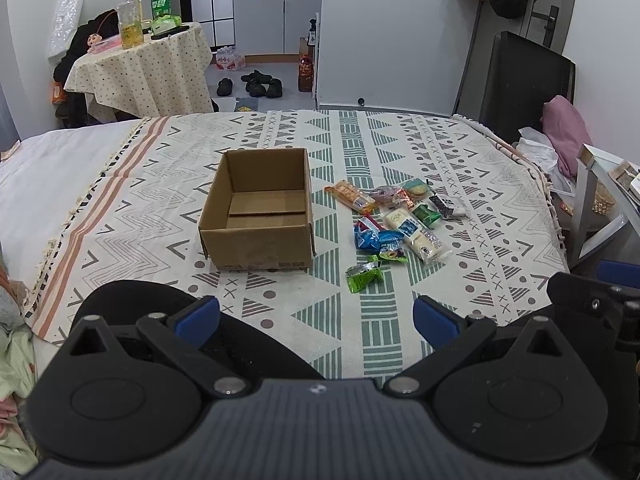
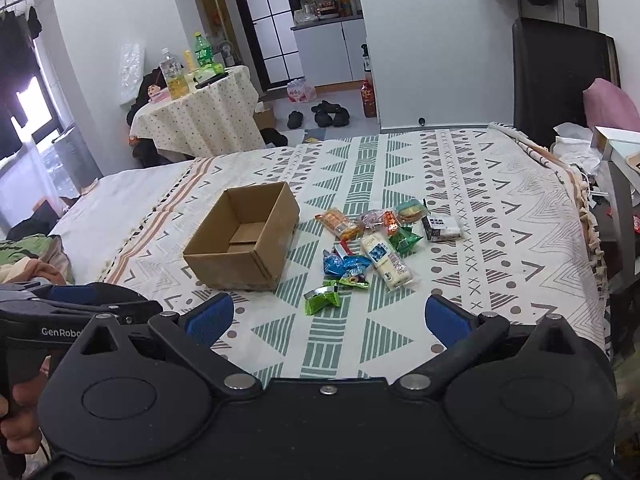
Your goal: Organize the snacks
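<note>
An open, empty cardboard box (image 1: 256, 216) (image 2: 244, 240) sits on the patterned bedspread (image 1: 376, 312) (image 2: 500, 220). To its right lies a loose pile of several snack packets: a green packet (image 1: 363, 276) (image 2: 322, 300) nearest me, blue packets (image 1: 370, 238) (image 2: 344, 265), a long white packet (image 1: 416, 234) (image 2: 386, 260), an orange one (image 1: 352, 197) (image 2: 340, 223). My left gripper (image 1: 316, 318) is open and empty, held back from the box. My right gripper (image 2: 330, 316) is open and empty, short of the green packet.
The left gripper's body shows at the left edge of the right wrist view (image 2: 60, 312). A round table with bottles (image 1: 140, 64) stands beyond the bed at left. A dark chair (image 1: 528, 80) and a shelf (image 1: 600, 200) stand at right.
</note>
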